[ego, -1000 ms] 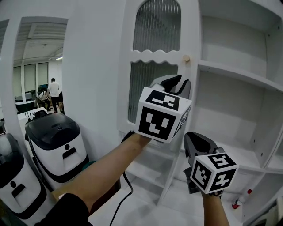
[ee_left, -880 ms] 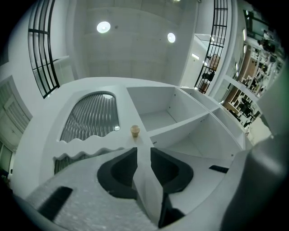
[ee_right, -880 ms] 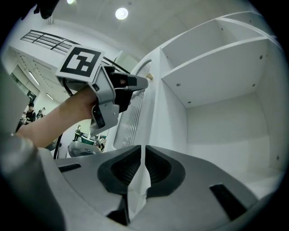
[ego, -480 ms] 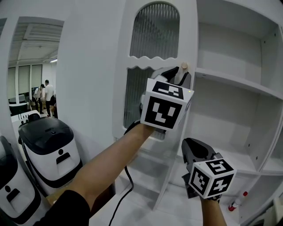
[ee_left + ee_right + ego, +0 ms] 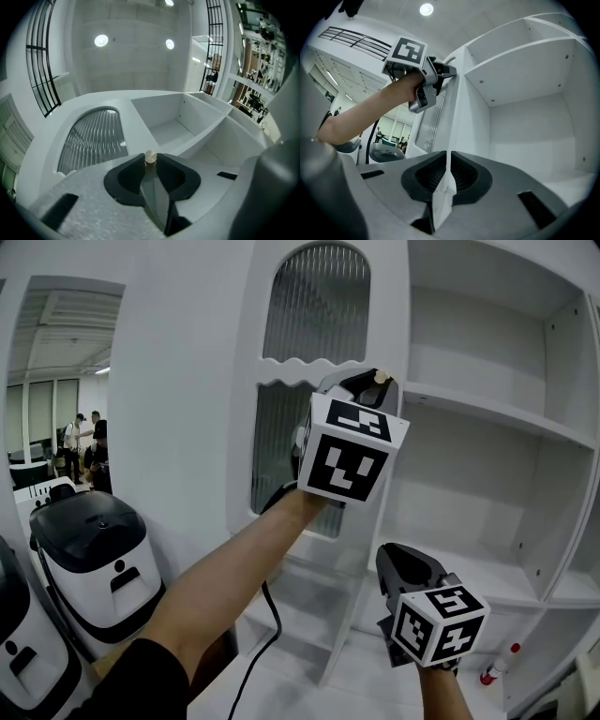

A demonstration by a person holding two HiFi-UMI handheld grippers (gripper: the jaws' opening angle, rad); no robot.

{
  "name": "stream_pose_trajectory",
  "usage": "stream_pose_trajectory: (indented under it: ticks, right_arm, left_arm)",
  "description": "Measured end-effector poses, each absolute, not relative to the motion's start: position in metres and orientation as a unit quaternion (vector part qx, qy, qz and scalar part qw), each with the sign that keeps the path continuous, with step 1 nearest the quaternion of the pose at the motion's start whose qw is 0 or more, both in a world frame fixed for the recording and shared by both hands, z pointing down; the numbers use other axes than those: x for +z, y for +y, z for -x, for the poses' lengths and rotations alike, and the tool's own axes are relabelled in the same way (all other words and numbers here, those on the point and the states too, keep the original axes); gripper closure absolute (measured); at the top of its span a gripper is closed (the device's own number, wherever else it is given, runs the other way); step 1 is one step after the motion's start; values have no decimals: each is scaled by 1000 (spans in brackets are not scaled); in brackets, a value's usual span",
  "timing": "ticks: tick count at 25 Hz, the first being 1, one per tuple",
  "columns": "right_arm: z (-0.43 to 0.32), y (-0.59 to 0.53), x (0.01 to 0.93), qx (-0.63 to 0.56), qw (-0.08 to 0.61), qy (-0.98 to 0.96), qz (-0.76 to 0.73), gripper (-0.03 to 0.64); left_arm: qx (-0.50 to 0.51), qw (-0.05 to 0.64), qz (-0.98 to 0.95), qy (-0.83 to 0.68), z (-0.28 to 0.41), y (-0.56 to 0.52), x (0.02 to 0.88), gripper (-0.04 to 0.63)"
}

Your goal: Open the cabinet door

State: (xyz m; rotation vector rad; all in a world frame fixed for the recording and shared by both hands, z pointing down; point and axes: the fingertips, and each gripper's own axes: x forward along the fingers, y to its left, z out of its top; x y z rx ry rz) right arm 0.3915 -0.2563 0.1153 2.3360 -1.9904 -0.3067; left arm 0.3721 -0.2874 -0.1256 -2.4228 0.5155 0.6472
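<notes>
The white cabinet door [image 5: 246, 427] has ribbed glass panes and a small round pale knob [image 5: 381, 377] at its right edge. My left gripper [image 5: 373, 382] is raised to the knob, its jaws closing, one black pad on each side of it. In the left gripper view the knob [image 5: 150, 157] sits right at the tips of the left gripper [image 5: 150, 164], and the pads touch it. My right gripper [image 5: 397, 561] hangs lower, in front of the open shelves, shut with nothing in it. The right gripper view shows its jaws [image 5: 448, 164] together and the left gripper [image 5: 440, 74] at the door's edge.
To the door's right are the cabinet's open white shelves [image 5: 487, 413]. Two white and black machines [image 5: 92, 554] stand at the left, and a black cable [image 5: 266, 620] hangs under my left arm. A red-capped bottle [image 5: 494, 667] lies low at the right. People stand far off at the left [image 5: 86, 442].
My left gripper has risen from below the knob until its jaws stand round it. The right gripper has stayed about where it was.
</notes>
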Motion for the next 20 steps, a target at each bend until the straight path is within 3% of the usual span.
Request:
stream_pose_trajectory:
  ticks: [9,13,20]
  right_arm:
    - [-388,-257,129,-83,13,-661,-746,587]
    - [-380,-258,136,-69,13,-682,-728,504]
    - [-376,-263,150,-44,14,-701,-712,499]
  left_arm:
    - [232,311,900,200,-365,-284,-123,515]
    - [232,307,900,203,-359,-282,-123,515]
    - [234,295,903,206,-350,-276,-124,515]
